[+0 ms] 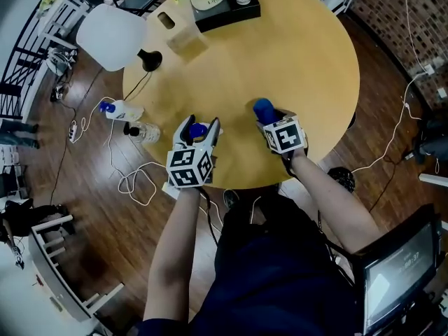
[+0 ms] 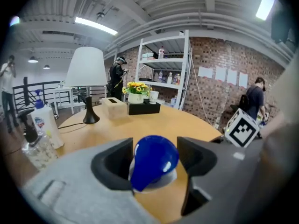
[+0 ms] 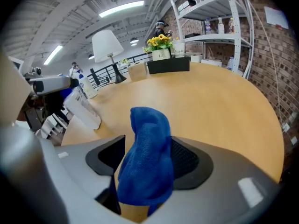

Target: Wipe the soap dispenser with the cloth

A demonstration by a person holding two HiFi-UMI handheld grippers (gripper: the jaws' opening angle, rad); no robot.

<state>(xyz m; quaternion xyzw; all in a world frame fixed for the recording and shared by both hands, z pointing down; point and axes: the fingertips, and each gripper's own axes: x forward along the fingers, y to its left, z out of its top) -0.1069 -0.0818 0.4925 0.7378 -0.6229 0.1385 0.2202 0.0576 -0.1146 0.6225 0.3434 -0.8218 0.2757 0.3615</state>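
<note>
The soap dispenser's blue pump head [image 2: 154, 160] stands between the jaws of my left gripper [image 1: 198, 126] at the near edge of the round wooden table [image 1: 280, 54]. The jaws are spread, with a gap on the right side, so this gripper is open. The dispenser's body is hidden under the gripper in the head view; in the right gripper view a white bottle body [image 3: 84, 111] shows at the left. A bunched blue cloth [image 3: 147, 157] stands upright between the wide jaws of my right gripper [image 1: 267, 120], leaning on the right pad, clear of the left one. That gripper is open too.
A white lamp [image 1: 112, 37], a tissue box [image 1: 178, 30] and a black tray [image 1: 227, 16] with flowers and a cup sit at the table's far side. A spray bottle [image 1: 122, 109], a clear bottle [image 1: 143, 131] and cables lie beside the table's left edge. People stand in the background.
</note>
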